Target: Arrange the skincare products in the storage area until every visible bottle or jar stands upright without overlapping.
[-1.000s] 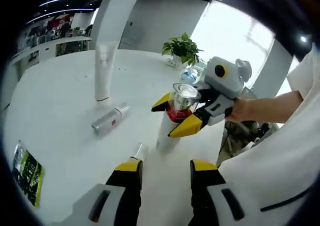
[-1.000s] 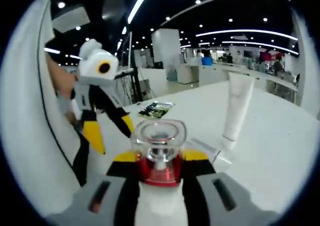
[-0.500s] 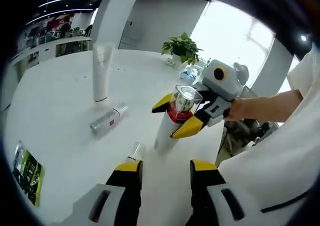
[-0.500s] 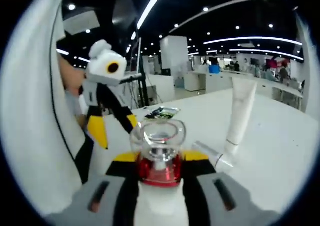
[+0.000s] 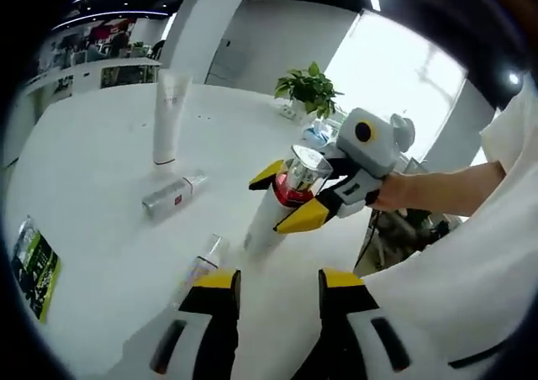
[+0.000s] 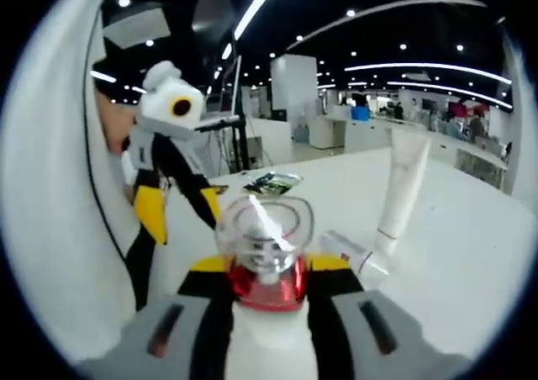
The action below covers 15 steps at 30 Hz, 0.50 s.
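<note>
Right gripper view: right hand-held gripper (image 6: 266, 266) clamps the white bottle (image 6: 267, 342) at its red collar

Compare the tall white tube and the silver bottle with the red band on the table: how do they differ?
The white tube stands upright on its cap; the silver bottle lies on its side beside it. The tube is plain white and tapering; the bottle is silvery with a red band. The tube looks clearly longer. Both rest on the white table, and neither is touched by a hand-held gripper.
</note>
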Each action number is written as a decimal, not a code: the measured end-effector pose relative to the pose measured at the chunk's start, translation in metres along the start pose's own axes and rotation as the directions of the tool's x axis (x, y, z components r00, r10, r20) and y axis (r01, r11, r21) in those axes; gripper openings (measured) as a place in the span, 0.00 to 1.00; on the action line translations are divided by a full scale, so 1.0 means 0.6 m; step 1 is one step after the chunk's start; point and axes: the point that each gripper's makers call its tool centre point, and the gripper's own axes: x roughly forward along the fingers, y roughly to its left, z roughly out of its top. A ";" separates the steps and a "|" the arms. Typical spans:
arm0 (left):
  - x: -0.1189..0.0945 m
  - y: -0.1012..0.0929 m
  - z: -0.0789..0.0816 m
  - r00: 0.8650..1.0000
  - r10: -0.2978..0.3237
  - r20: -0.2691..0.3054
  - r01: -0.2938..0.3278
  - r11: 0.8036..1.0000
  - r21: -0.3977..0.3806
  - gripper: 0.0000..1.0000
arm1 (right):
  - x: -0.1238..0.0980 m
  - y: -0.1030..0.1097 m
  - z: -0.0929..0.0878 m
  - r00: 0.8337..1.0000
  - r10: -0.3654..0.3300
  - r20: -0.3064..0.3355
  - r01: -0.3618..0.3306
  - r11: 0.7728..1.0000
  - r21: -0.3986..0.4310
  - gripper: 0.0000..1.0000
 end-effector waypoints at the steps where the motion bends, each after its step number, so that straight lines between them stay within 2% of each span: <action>1: -0.001 0.000 -0.002 1.000 0.003 0.003 -0.003 1.000 -0.003 0.38 | 0.000 0.000 -0.002 1.000 0.002 -0.007 -0.002 1.000 0.008 0.31; 4: -0.003 -0.001 -0.007 1.000 0.008 0.013 -0.008 1.000 -0.025 0.38 | 0.001 -0.002 -0.009 1.000 0.005 -0.031 -0.004 0.999 0.033 0.34; 6: -0.005 -0.003 -0.008 0.999 0.014 0.029 -0.012 0.998 -0.067 0.38 | 0.000 -0.001 -0.010 1.000 0.003 -0.030 -0.001 0.999 0.047 0.38; 8: -0.007 -0.005 -0.010 0.999 0.020 0.035 -0.018 0.997 -0.077 0.38 | -0.003 0.000 -0.010 1.000 -0.002 -0.030 0.004 0.997 0.074 0.41; 10: -0.010 -0.004 -0.011 0.998 0.039 0.051 -0.034 0.995 -0.091 0.38 | -0.007 0.001 -0.020 0.998 0.000 -0.056 0.007 0.994 0.110 0.42; 11: -0.012 -0.002 -0.011 0.997 0.049 0.062 -0.043 0.994 -0.100 0.38 | -0.008 0.005 -0.024 0.998 0.014 -0.066 -0.006 0.993 0.119 0.39; 13: -0.017 0.002 -0.012 0.993 0.073 0.091 -0.061 0.989 -0.136 0.38 | -0.008 0.008 -0.029 0.997 0.020 -0.076 -0.012 0.994 0.108 0.38; 15: -0.024 0.011 -0.016 0.989 0.102 0.107 -0.085 0.984 -0.159 0.38 | -0.006 0.014 -0.034 0.994 0.041 -0.098 -0.028 0.991 0.130 0.42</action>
